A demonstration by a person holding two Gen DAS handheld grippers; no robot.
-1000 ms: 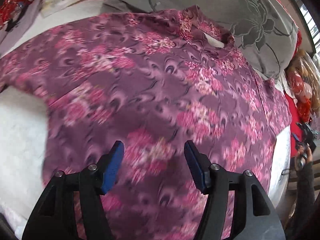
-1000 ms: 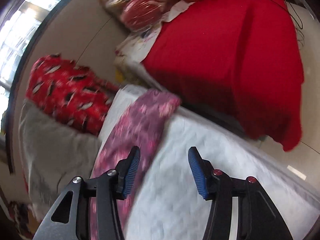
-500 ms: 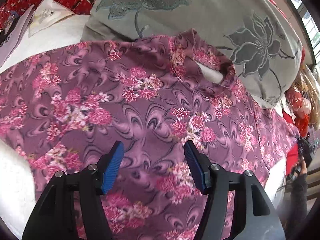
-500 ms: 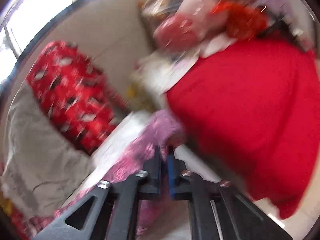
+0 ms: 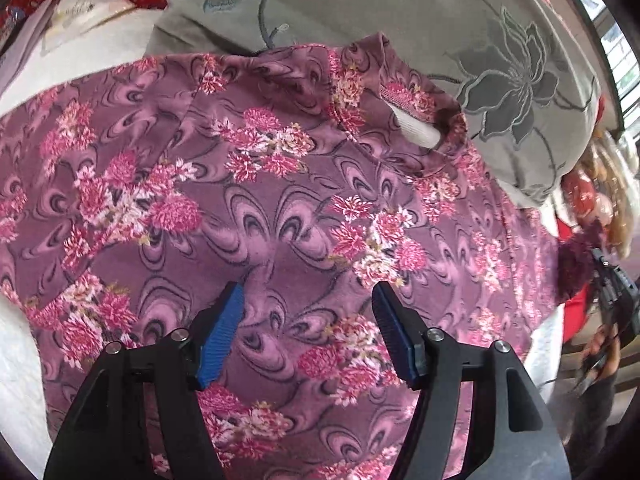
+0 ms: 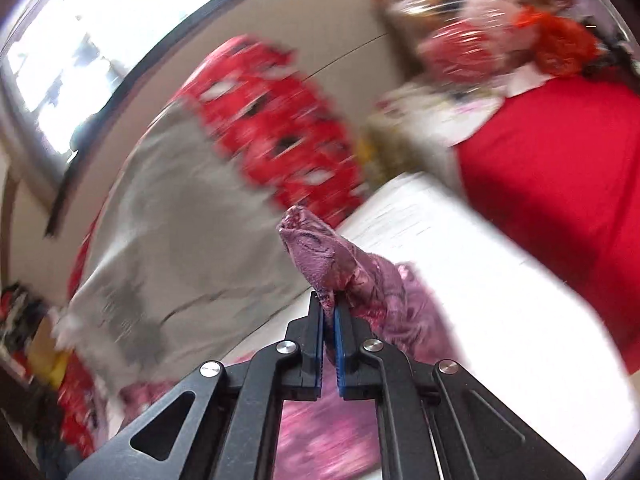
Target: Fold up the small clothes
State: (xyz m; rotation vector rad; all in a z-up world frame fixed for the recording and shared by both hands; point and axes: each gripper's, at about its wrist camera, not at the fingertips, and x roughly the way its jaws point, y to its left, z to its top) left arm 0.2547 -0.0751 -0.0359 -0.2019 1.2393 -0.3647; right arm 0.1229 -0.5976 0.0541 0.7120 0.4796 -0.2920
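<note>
A purple top with pink flowers (image 5: 280, 208) lies spread on a white bed, its collar (image 5: 416, 120) toward the grey pillow. My left gripper (image 5: 306, 328) is open and empty, hovering over the middle of the top. My right gripper (image 6: 329, 308) is shut on the end of the top's sleeve (image 6: 320, 248) and holds it lifted off the white mattress (image 6: 480, 288). The right gripper also shows at the far right of the left wrist view (image 5: 612, 292), with the sleeve end (image 5: 580, 256) bunched by it.
A grey pillow with embroidered flowers (image 5: 440, 28) lies behind the top. Red patterned bedding (image 6: 280, 120) and a red cloth (image 6: 560, 184) lie beyond the bed. Papers (image 5: 80, 16) sit at the far left. Wrapped bundles (image 6: 480, 20) are piled at the back.
My right gripper went from open to shut on the sleeve end and lifted it. My left gripper moved forward over the top toward the collar and stayed open.
</note>
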